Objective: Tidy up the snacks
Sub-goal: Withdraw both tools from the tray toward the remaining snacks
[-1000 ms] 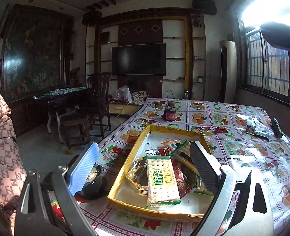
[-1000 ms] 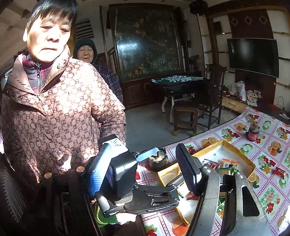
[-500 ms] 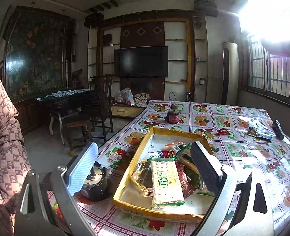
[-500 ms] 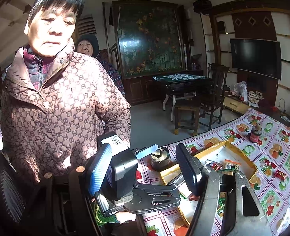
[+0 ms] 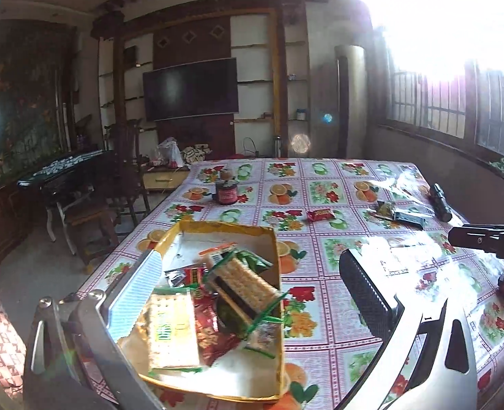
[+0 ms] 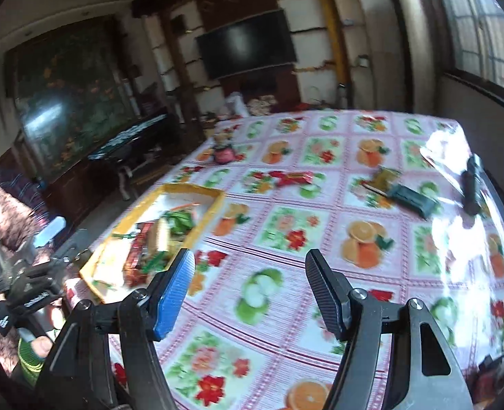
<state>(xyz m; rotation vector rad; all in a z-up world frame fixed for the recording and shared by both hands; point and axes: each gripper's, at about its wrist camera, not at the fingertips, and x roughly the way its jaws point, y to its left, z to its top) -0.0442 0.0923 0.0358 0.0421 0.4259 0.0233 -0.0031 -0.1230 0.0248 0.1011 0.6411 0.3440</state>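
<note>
Above the fruit-print table point(image 6: 371, 177), both grippers (left point(image 5: 248, 294), right point(image 6: 250, 290)) hang spread, pinching nothing.

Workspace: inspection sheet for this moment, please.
Surface: table under a glossy fruit-and-flower cloth.
Job's things: yellow box holding cracker packs and other snacks; red packet, green packet and yellow packet loose on the cloth.
Clutter: jar; flashlight.
Grippers: left tool open, over the box; right tool open, empty.
Cables: nothing seen.
Surroundings: television, chair, barred window with glare.
</note>
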